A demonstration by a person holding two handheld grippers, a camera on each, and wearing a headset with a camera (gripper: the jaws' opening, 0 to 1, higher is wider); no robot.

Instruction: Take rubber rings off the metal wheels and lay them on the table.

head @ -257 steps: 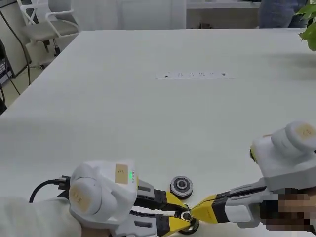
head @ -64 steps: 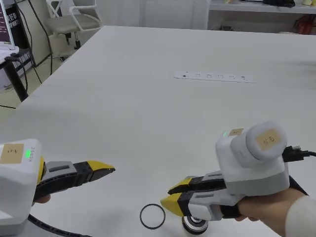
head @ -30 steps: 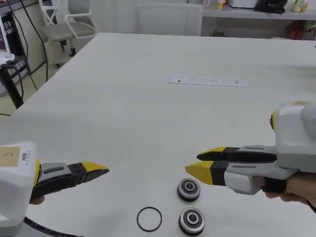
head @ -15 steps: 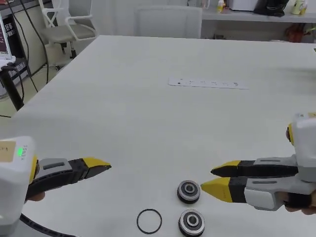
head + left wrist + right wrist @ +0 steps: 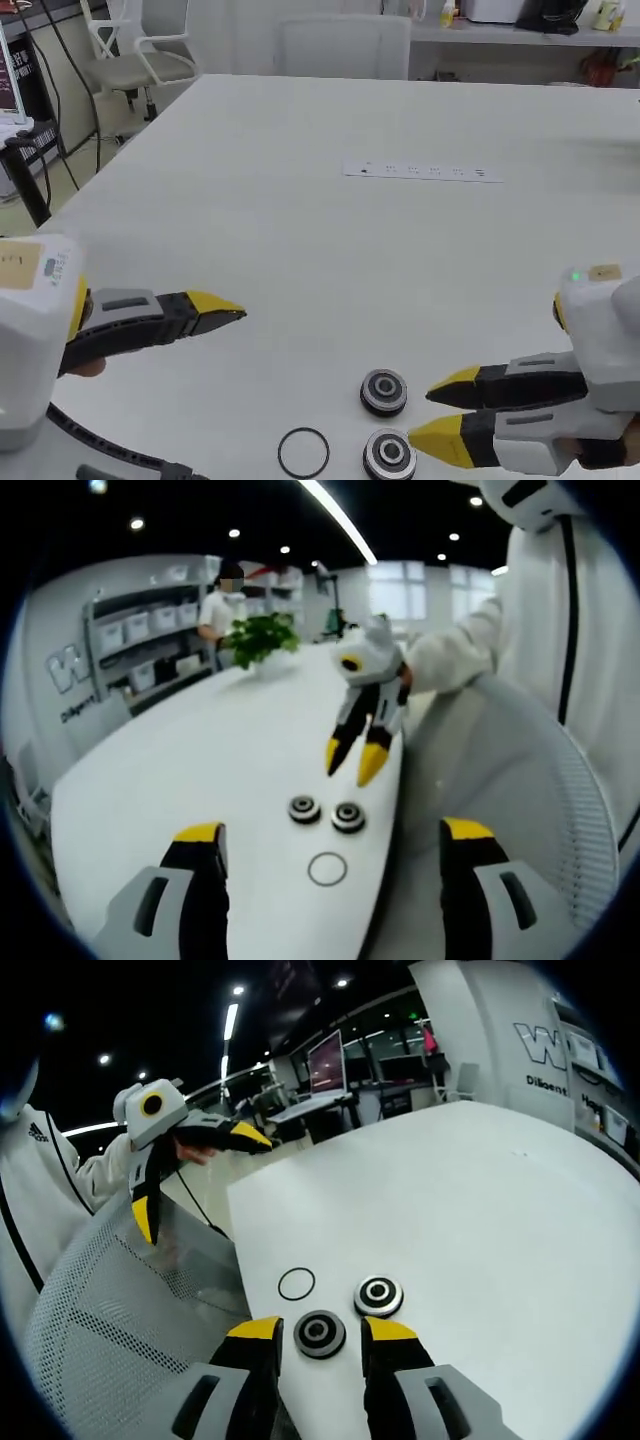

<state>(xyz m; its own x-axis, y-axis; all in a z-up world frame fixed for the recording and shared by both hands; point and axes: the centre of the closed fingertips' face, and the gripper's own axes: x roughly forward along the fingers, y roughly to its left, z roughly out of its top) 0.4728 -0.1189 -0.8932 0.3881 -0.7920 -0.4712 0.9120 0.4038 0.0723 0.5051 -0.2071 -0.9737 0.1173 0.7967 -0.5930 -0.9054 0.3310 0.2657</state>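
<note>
While holding the left gripper (image 5: 220, 310) well apart, fingers spread wide, aiming the right gripper (image 5: 445, 408), fingers parted, straight at the nearer metal wheel (image 5: 318, 1334) on the desk (image 5: 300, 230), just beyond and between the fingertips; leaving 1 rubber ring (image 5: 296, 1283) farther left.

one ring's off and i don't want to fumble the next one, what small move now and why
Probably ease the right gripper forward and close on the nearest wheel: its jaws stand open, lined up either side of that wheel. One rubber ring lies on the table.
</note>
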